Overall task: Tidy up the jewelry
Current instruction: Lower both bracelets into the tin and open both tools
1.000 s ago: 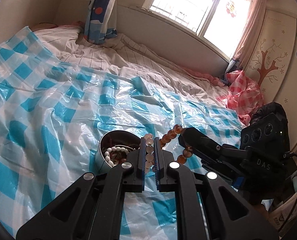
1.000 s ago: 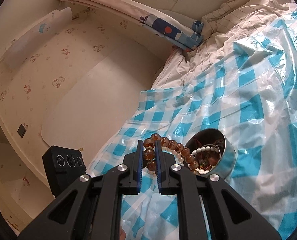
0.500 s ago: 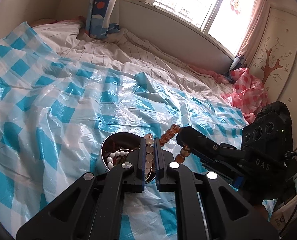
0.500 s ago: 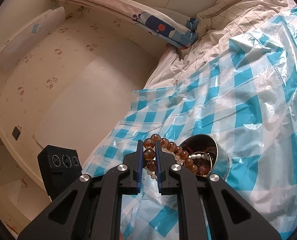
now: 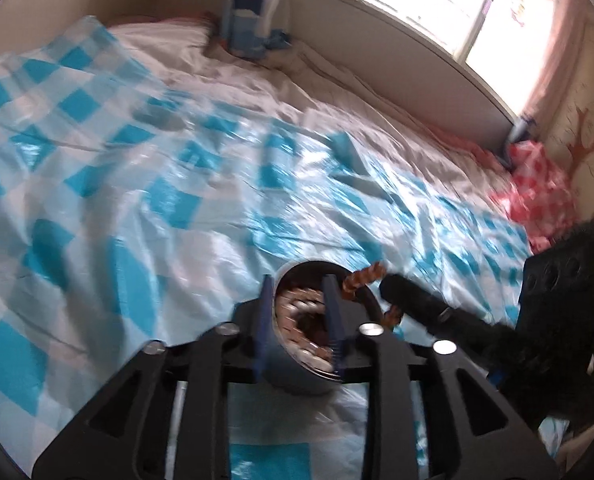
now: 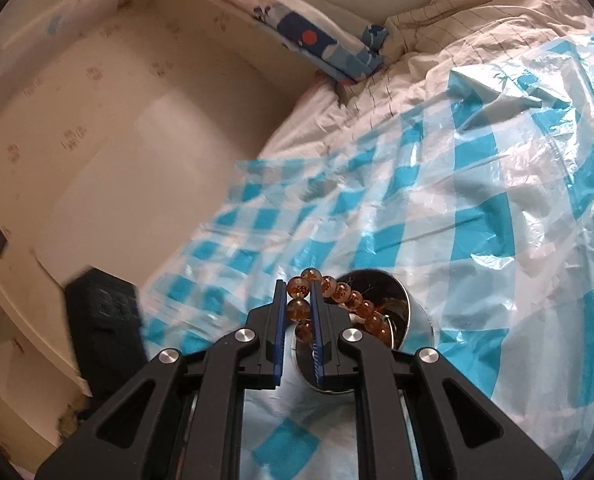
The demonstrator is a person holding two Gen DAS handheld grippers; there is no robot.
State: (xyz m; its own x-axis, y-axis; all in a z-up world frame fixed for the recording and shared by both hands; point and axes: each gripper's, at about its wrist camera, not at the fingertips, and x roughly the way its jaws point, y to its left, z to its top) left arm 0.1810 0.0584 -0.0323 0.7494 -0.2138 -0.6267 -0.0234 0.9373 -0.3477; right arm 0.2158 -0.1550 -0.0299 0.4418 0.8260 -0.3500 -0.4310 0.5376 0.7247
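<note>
A round metal tin [image 5: 297, 372] holding beaded jewelry sits on the blue-checked plastic sheet; it also shows in the right wrist view [image 6: 413, 320]. My left gripper [image 5: 299, 296] is open above the tin, with white beads [image 5: 297, 304] seen between its fingers. My right gripper [image 6: 300, 300] is shut on an amber bead bracelet [image 6: 345, 296] whose loose end hangs over the tin. In the left wrist view the amber bracelet [image 5: 363, 276] hangs from the right gripper's tip beside the tin.
The blue-checked plastic sheet [image 5: 157, 208] covers a bed with white bedding [image 6: 437, 52]. A pink checked cloth [image 5: 537, 200] lies at the far right. A folded blue patterned cloth [image 6: 321, 48] lies by the wall. The window [image 5: 477, 8] is behind.
My left gripper has opened and let go of the bracelet, which now hangs from the right gripper alone. The left view has swung and is blurred. The right gripper stays shut.
</note>
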